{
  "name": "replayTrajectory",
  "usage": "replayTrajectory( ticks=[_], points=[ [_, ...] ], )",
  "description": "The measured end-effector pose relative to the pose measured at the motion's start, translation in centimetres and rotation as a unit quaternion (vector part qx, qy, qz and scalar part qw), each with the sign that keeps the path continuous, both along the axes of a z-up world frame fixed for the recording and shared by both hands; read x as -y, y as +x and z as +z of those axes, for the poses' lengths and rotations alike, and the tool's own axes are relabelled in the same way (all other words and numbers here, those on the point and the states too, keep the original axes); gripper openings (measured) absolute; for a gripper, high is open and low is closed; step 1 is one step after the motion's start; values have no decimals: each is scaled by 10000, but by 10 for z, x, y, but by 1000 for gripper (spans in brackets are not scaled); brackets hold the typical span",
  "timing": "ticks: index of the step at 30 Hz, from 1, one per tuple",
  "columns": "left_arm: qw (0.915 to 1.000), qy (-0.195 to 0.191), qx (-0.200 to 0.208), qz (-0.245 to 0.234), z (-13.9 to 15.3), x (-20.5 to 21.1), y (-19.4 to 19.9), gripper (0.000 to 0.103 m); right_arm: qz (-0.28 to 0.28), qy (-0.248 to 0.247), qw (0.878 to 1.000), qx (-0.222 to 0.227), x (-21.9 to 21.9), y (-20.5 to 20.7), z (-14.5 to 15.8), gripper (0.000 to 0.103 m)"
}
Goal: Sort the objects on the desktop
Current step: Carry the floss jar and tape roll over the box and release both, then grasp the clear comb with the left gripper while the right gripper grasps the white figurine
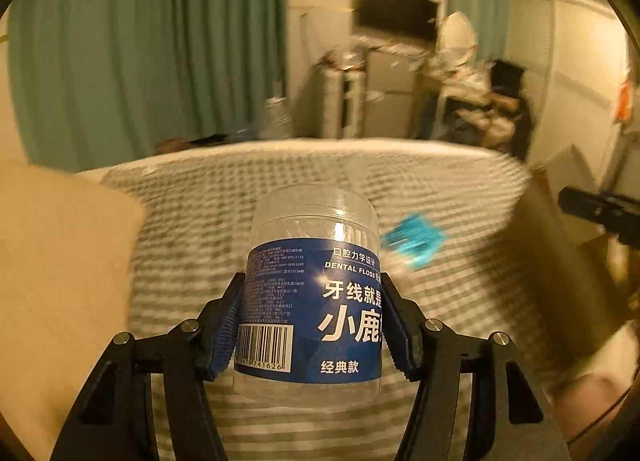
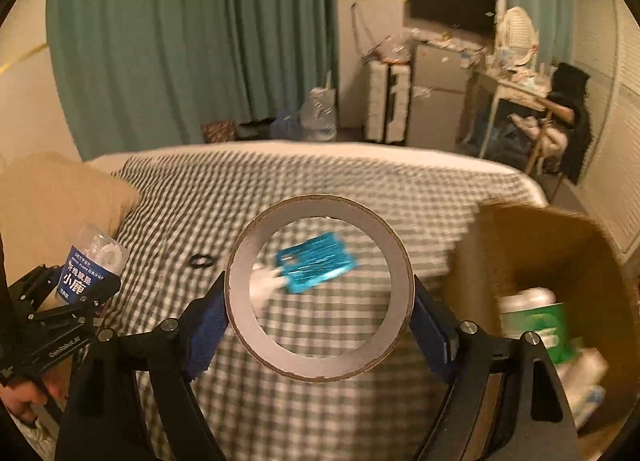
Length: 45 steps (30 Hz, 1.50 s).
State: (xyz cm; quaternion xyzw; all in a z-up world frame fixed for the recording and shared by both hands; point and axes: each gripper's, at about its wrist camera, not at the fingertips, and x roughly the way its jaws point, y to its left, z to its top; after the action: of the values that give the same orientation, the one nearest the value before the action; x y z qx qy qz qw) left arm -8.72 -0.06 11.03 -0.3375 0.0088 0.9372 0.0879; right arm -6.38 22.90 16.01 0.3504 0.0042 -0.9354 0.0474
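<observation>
My left gripper (image 1: 312, 321) is shut on a clear dental floss jar (image 1: 312, 293) with a blue label, held above the checked bed cover; it also shows in the right wrist view (image 2: 94, 265). My right gripper (image 2: 316, 317) is shut on a tape roll (image 2: 320, 365) with a cardboard core, held upright above the bed. A shiny blue packet (image 2: 316, 267) lies on the cover beyond it, seen through the roll's hole, with a white object (image 2: 264, 285) beside it. The packet also shows in the left wrist view (image 1: 414, 239). A black hair tie (image 2: 202, 260) lies left of it.
An open cardboard box (image 2: 532, 245) stands at the bed's right side, holding a green-and-white package (image 2: 540, 321). A tan pillow (image 2: 52, 197) lies at the left. Green curtains, a small fridge and a cluttered desk stand beyond the bed.
</observation>
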Motion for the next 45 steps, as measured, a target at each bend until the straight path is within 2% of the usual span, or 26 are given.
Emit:
replayTrajectory(
  ticks=[3, 7, 10, 12, 15, 17, 19, 20, 21, 25, 29, 33, 35, 38, 40, 43, 45],
  points=[
    [9981, 389, -4, -469, 24, -51, 5, 63, -275, 46, 9996, -96, -50, 16, 25, 82],
    [9903, 630, -24, -1239, 48, -134, 16, 63, -830, 133, 9964, -119, -113, 25, 39, 82],
    [9783, 949, 16, -1841, 61, -188, 24, 63, -1183, 124, 9929, 43, -155, 20, 37, 82],
    [9718, 1088, 125, -2089, 64, -216, 23, 63, -1370, -54, 9904, 181, -181, 13, 33, 82],
    [9648, 1222, 364, -2300, 62, -254, 16, 63, -1543, -313, 9868, 378, -209, 1, 23, 82],
    [9633, 1204, 435, -2358, 57, -273, 12, 64, -1561, -434, 9856, 490, -220, -5, 15, 82],
    [9639, 1104, 487, -2373, 52, -284, 6, 74, -1664, -402, 9840, 486, -230, -6, 11, 84],
    [9657, 1001, 585, -2325, 49, -290, 2, 96, -1767, -321, 9829, 420, -234, -5, 11, 87],
    [9680, 910, 643, -2248, 47, -291, -2, 103, -1851, -260, 9819, 321, -235, -1, 13, 92],
    [9711, 895, 727, -2091, 50, -274, -14, 103, -1879, -253, 9817, 155, -233, 6, 19, 94],
    [9727, 1192, 612, -1893, 63, -212, -27, 103, -1669, -315, 9855, 4, -211, 14, 28, 94],
    [9914, 820, 385, -950, 59, -127, -46, 103, -1307, -286, 9909, -127, -170, 17, 37, 94],
    [9970, 524, 437, -357, 44, -80, -55, 103, -1047, -339, 9937, -218, -148, 13, 39, 94],
    [9974, 290, 618, 230, 7, -27, -51, 103, -710, -333, 9966, -268, -105, 4, 37, 95],
    [9951, 407, 847, 323, -22, -5, -48, 103, -569, -316, 9975, -280, -78, -3, 28, 95],
    [9889, 815, 1188, 357, -67, 8, -42, 103, -347, -442, 9984, -90, -40, -14, 4, 95],
    [9885, 769, 1231, 417, -90, 4, -41, 103, -291, -528, 9982, 28, -25, -19, -12, 95]
  ],
)
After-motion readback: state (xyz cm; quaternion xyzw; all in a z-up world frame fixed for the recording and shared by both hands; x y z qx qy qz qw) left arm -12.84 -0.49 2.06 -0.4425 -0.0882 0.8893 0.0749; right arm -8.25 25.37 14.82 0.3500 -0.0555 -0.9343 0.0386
